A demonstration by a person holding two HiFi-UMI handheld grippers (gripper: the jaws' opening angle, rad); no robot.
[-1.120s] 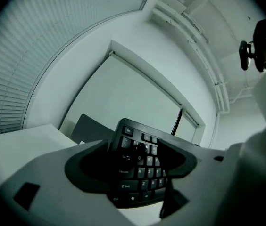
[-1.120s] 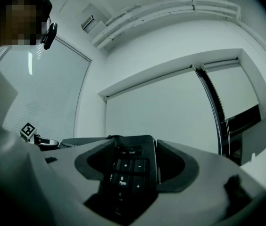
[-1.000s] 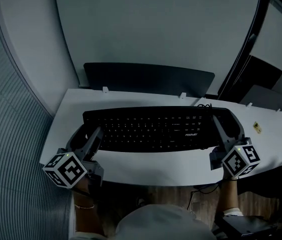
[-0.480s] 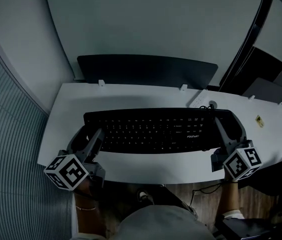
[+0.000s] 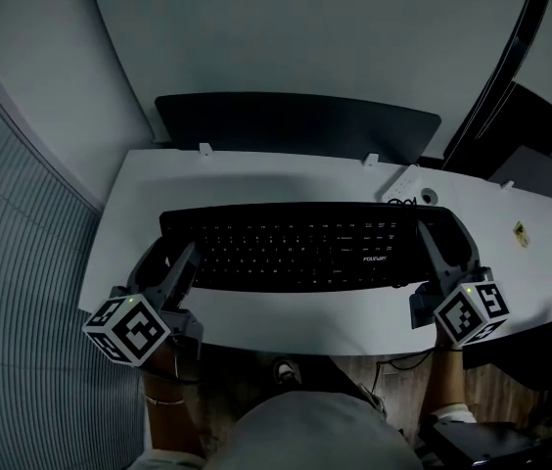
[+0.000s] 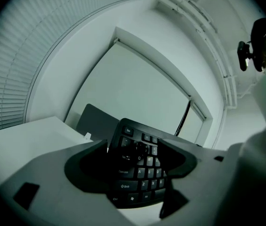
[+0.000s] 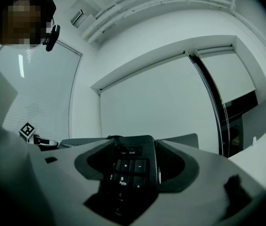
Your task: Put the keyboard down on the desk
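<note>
Where fingers point(image 5: 183, 267) pinch, each keyboard point(image 5: 305, 246) end sits between them — clamped.

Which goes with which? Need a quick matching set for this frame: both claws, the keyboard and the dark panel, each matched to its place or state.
Things:
1. left claw
2. right claw
3. keyboard
4. dark panel

Places or states:
A. stands along the far edge of the desk
B. shut on the number-pad end
C. stretches between both claws
D. shut on the Shift and Ctrl end

Pairs: 1-D, 2-B, 3-C, 4-A
</note>
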